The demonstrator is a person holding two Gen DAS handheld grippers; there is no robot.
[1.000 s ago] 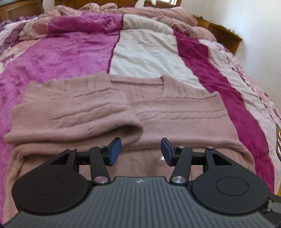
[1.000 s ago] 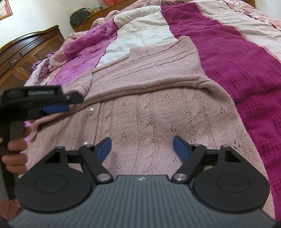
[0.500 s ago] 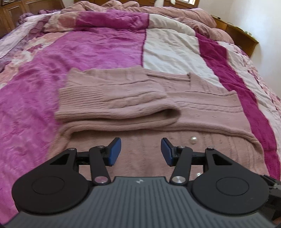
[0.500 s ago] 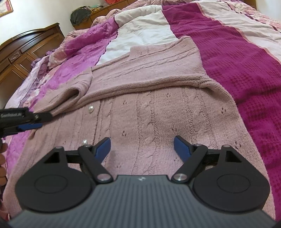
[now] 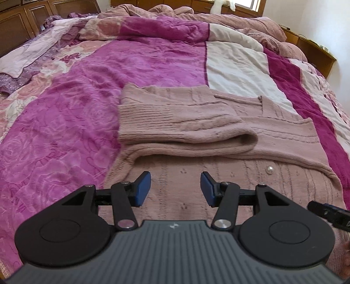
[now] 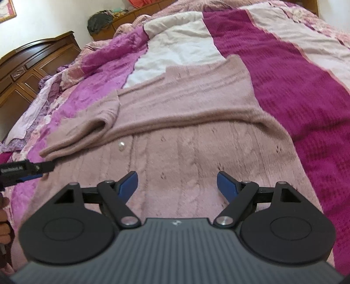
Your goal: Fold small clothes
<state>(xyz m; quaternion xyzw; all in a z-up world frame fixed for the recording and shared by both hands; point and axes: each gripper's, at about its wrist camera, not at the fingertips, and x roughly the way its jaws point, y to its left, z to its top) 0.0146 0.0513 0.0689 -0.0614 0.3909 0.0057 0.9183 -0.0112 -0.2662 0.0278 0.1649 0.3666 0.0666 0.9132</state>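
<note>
A dusty pink knitted cardigan [image 5: 218, 135] lies flat on the bed, with its sleeves [image 5: 175, 122] folded across the upper body and a pearl button [image 5: 269, 169] on the front. It also shows in the right wrist view [image 6: 186, 122]. My left gripper [image 5: 176, 189] is open and empty, low over the cardigan's lower left part. My right gripper [image 6: 177, 185] is open and empty over the lower right part. The left gripper shows at the left edge of the right wrist view [image 6: 24, 171].
The bed is covered by a magenta, white and floral quilt [image 5: 76, 104]. Rumpled bedding [image 5: 175, 19] is piled at the far end. Dark wooden furniture [image 6: 32, 63] stands beside the bed.
My left gripper has moved left and back toward the cardigan's lower left side, so the cardigan sits further right in its view. My right gripper has edged closer to the cardigan. Both stay open.
</note>
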